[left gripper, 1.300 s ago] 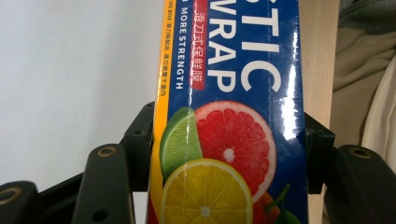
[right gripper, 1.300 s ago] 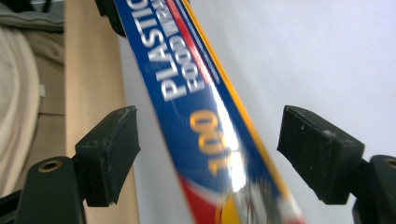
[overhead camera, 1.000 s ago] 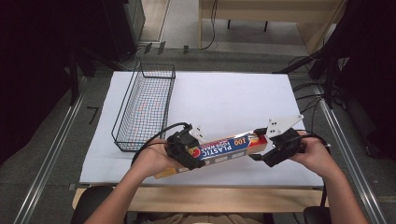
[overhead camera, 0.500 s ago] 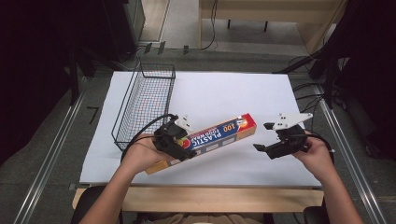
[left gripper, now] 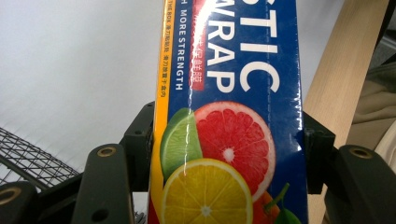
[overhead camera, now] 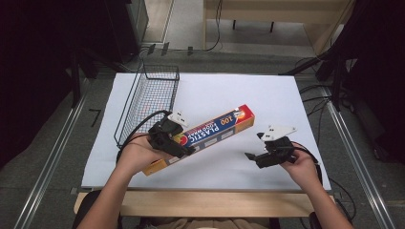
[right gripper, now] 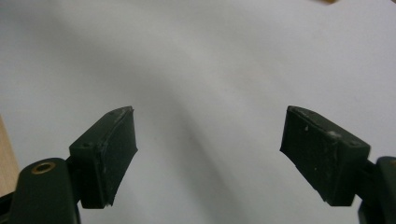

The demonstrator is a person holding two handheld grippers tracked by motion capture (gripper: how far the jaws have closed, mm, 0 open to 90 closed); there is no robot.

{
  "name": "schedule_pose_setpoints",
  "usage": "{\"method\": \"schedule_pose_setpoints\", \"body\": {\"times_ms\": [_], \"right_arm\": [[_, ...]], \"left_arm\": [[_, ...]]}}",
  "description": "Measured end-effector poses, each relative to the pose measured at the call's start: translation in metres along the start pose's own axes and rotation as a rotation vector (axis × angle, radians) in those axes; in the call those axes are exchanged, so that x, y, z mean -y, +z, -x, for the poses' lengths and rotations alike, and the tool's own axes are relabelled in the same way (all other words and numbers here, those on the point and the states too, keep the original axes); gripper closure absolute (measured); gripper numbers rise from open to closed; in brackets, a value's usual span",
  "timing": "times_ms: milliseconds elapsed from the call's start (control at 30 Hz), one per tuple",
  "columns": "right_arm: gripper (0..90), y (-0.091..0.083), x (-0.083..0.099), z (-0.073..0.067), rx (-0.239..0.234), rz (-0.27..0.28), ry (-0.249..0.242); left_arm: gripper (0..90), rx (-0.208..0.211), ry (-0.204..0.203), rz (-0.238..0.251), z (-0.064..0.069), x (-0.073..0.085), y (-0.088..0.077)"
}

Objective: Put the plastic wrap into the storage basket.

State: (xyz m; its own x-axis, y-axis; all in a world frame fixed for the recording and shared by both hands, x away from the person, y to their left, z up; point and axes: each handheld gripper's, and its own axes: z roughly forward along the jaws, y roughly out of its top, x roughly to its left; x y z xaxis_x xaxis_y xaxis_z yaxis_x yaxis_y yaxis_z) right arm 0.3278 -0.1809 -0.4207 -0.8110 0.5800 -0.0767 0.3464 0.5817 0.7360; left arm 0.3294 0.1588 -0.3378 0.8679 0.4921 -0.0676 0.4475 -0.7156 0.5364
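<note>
A long plastic wrap box point(overhead camera: 210, 132), blue with orange and red ends, is lifted off the white sheet and slants up to the right. My left gripper point(overhead camera: 177, 142) is shut on its lower half; in the left gripper view the black jaws press both sides of the plastic wrap box point(left gripper: 229, 116) by the printed citrus slices. My right gripper point(overhead camera: 252, 155) is open, low over the sheet to the right of the box. In the right gripper view the right gripper point(right gripper: 208, 154) has only bare white sheet between its fingertips.
A black wire basket point(overhead camera: 125, 125) stands at the left edge of the white sheet point(overhead camera: 267, 95), just behind my left hand. A wooden table edge point(overhead camera: 215, 202) runs along the front. Cables lie on the floor beyond the table and to the right.
The right gripper has let go of the box's right end and dropped down and back toward the front right. The left gripper has swung the box up and left, toward the basket.
</note>
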Motion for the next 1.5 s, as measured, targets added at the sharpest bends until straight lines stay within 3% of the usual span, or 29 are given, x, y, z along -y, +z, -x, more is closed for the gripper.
{"method": "schedule_pose_setpoints", "body": {"times_ms": [233,333,400,567,667,767,867,967,1033,1133,1200,1433,1500], "right_arm": [[18.8,0.018,-0.002,-0.015,-0.051,-0.064,-0.047],[18.9,0.017,-0.003,-0.019,-0.067,-0.039,-0.069],[18.9,0.017,-0.005,-0.019,-0.081,-0.032,-0.058],[18.9,0.022,-0.005,-0.018,-0.091,-0.059,-0.051],[18.9,0.023,-0.007,-0.016,-0.068,-0.065,-0.054],[18.9,0.023,-0.008,-0.009,-0.052,-0.061,-0.022],[19.0,0.025,-0.007,-0.005,-0.043,-0.074,-0.001],[19.0,0.026,-0.007,-0.002,-0.034,-0.076,0.013],[19.0,0.027,-0.008,0.000,-0.055,-0.068,0.026],[19.0,0.028,-0.008,0.000,-0.064,-0.073,0.036],[19.0,0.030,-0.008,0.000,-0.073,-0.079,0.028],[19.0,0.028,-0.009,-0.001,-0.077,-0.069,0.014],[19.0,0.028,-0.009,-0.001,-0.081,-0.066,0.014]], "left_arm": [[39.8,-0.029,-0.018,-0.005,-0.006,0.003,-0.003],[39.9,-0.041,-0.043,-0.005,-0.012,0.004,-0.005],[39.9,-0.045,-0.053,-0.003,-0.016,0.005,-0.006],[39.8,-0.080,-0.108,0.015,-0.029,0.007,-0.015],[39.9,-0.106,-0.145,0.028,-0.037,0.009,-0.021],[39.8,-0.113,-0.210,0.043,-0.046,0.013,-0.027],[39.9,-0.139,-0.250,0.060,-0.051,0.013,-0.031],[39.9,-0.179,-0.267,0.051,-0.055,0.011,-0.034],[39.8,-0.209,-0.275,0.040,-0.059,0.010,-0.034],[39.8,-0.220,-0.294,0.039,-0.068,0.013,-0.032],[39.9,-0.218,-0.323,0.041,-0.075,0.014,-0.030],[39.9,-0.302,-0.430,0.011,-0.094,0.011,-0.029],[39.9,-0.304,-0.447,0.023,-0.098,0.011,-0.029]]}}
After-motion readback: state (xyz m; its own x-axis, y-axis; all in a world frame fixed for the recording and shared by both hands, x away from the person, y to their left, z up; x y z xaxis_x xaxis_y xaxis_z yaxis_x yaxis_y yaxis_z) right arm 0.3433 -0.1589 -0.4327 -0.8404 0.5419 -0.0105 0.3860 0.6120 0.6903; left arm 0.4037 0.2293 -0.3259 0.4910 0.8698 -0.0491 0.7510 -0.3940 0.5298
